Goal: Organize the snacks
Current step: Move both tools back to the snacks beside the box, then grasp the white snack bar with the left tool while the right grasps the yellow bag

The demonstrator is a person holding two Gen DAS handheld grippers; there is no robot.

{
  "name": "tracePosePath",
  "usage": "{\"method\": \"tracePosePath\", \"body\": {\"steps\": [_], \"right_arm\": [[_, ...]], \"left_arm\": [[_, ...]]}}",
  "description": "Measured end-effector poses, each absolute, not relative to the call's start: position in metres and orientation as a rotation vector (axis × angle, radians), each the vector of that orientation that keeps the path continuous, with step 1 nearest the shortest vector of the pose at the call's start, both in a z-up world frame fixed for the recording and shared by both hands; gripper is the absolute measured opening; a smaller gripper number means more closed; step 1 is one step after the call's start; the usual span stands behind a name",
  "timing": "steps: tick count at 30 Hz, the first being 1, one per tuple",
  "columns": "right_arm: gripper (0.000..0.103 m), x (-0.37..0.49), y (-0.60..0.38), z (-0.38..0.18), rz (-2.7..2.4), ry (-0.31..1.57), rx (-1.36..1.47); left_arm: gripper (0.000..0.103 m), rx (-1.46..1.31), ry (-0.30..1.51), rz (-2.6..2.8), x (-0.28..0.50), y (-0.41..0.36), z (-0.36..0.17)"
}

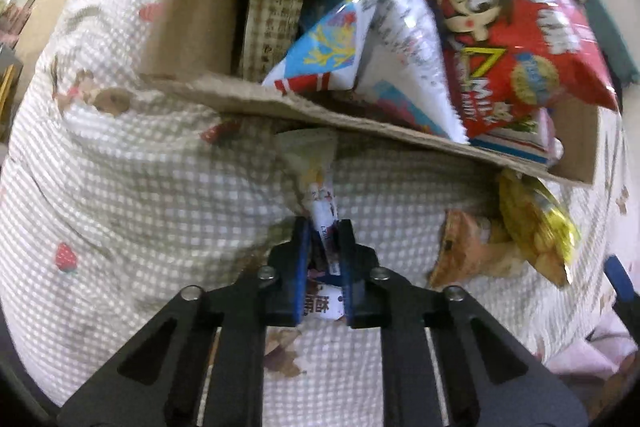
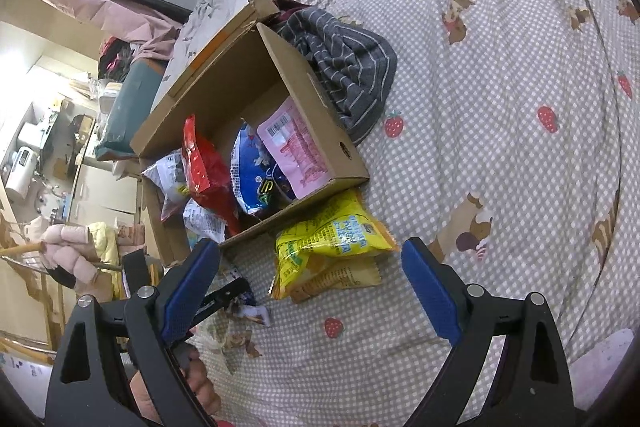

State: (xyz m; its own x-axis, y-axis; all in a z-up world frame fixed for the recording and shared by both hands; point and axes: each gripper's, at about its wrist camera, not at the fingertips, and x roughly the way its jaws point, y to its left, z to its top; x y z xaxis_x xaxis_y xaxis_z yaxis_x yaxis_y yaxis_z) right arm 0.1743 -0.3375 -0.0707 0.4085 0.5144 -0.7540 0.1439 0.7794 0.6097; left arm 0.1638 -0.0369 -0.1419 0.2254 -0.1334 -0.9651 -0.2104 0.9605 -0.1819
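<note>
Here the left gripper (image 1: 325, 227) is pinched on a small white snack packet (image 1: 323, 215), its blue pads pressed against the wrapper's narrow middle, likely because that crumpled waist gives a firmer hold than the flat ends. The packet hangs just below the near wall of the cardboard box (image 1: 360, 123), so it looks set to be lifted over that edge and dropped in with the others. Inside the box, bags stand on edge and lean on one another, among them a red milk-candy bag (image 1: 520, 39) and a white and blue bag (image 1: 360, 43), which saves room. The right gripper (image 2: 308, 291) hovers with its fingers spread wide above the checked bedspread (image 2: 500, 107), aimed toward a yellow snack bag (image 2: 332, 239) lying on an orange one (image 2: 340, 279) against the box's outer wall. A striped grey garment (image 2: 344, 59) lies bunched by the box's far side.
</note>
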Motion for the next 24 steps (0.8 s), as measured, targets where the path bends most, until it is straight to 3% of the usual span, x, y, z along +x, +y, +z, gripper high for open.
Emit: {"method": "tracePosePath", "body": {"steps": [6,8,11,17,19,21,24], "right_arm": [[0.095,0.181,-0.323,-0.084,0.259,1.222,0.600],[0.102,0.184,-0.318,-0.089,0.270,1.245,0.586],[0.103,0.191,-0.311,-0.093,0.246,1.259,0.527],[0.103,0.211,-0.287,-0.108,0.238,1.323,0.399],[0.103,0.216,-0.280,-0.115,0.233,1.347,0.377],[0.103,0.220,-0.273,-0.122,0.235,1.367,0.358],[0.103,0.225,-0.256,-0.132,0.250,1.407,0.262]], "left_arm": [[0.004,-0.223,1.330,-0.048,0.142,-0.036,-0.098],[0.004,-0.188,1.313,-0.085,0.132,-0.033,-0.081],[0.004,-0.164,1.282,-0.104,0.122,-0.025,-0.063],[0.005,-0.256,1.269,-0.076,0.136,0.002,-0.087],[0.013,-0.292,1.309,-0.050,0.142,0.009,-0.100],[0.048,-0.280,1.308,-0.059,0.144,0.003,-0.105],[0.052,-0.150,1.286,-0.081,0.148,-0.022,-0.112]]}}
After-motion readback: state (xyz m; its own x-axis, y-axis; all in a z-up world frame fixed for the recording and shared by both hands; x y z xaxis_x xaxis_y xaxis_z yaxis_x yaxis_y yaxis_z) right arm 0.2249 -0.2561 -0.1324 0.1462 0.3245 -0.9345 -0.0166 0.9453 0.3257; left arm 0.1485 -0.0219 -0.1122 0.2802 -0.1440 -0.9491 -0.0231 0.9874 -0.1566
